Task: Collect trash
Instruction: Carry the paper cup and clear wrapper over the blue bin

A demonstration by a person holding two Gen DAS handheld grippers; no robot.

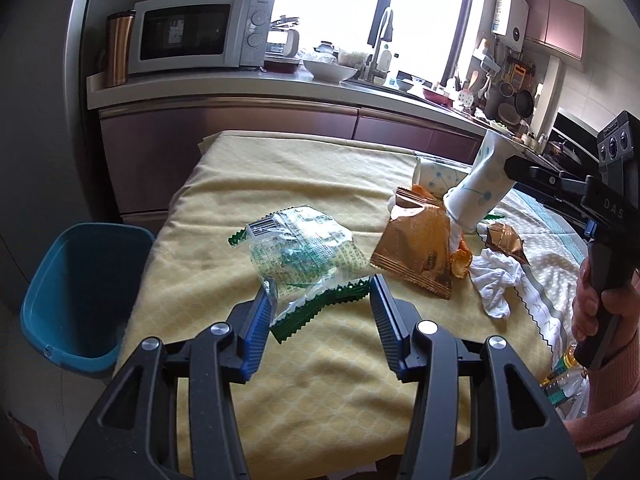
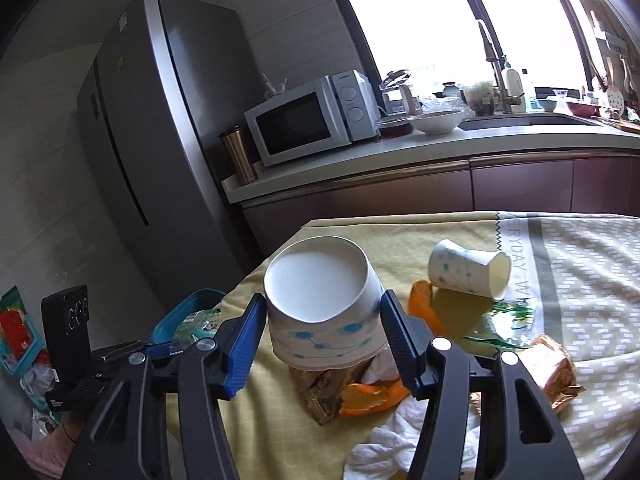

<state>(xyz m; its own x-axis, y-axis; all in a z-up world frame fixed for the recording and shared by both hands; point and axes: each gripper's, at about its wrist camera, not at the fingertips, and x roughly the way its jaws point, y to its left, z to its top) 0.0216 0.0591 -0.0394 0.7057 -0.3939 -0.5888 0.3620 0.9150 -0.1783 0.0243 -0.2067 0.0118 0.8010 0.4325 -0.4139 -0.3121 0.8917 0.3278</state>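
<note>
My left gripper [image 1: 320, 300] is shut on a crumpled clear and green wrapper [image 1: 304, 256], whose serrated green edge spans from pad to pad just above the yellow tablecloth [image 1: 320, 392]. My right gripper [image 2: 323, 320] is shut on a white paper cup with blue dots [image 2: 320, 300], lifted and tilted, its base toward the camera; the cup [image 1: 476, 192] also shows in the left wrist view. On the cloth lie a second paper cup [image 2: 468, 276] on its side, a gold snack bag [image 1: 416, 252], orange peel [image 2: 424, 304], a white tissue [image 1: 496, 284] and a copper foil wrapper [image 2: 552, 372].
A blue bin [image 1: 80, 292] stands on the floor at the table's left edge. Behind the table runs a kitchen counter [image 2: 440, 148] with a microwave [image 2: 312, 116], a bowl and a sink; a fridge [image 2: 160, 120] stands left of it. A bottle [image 1: 560, 376] lies by the person's sleeve.
</note>
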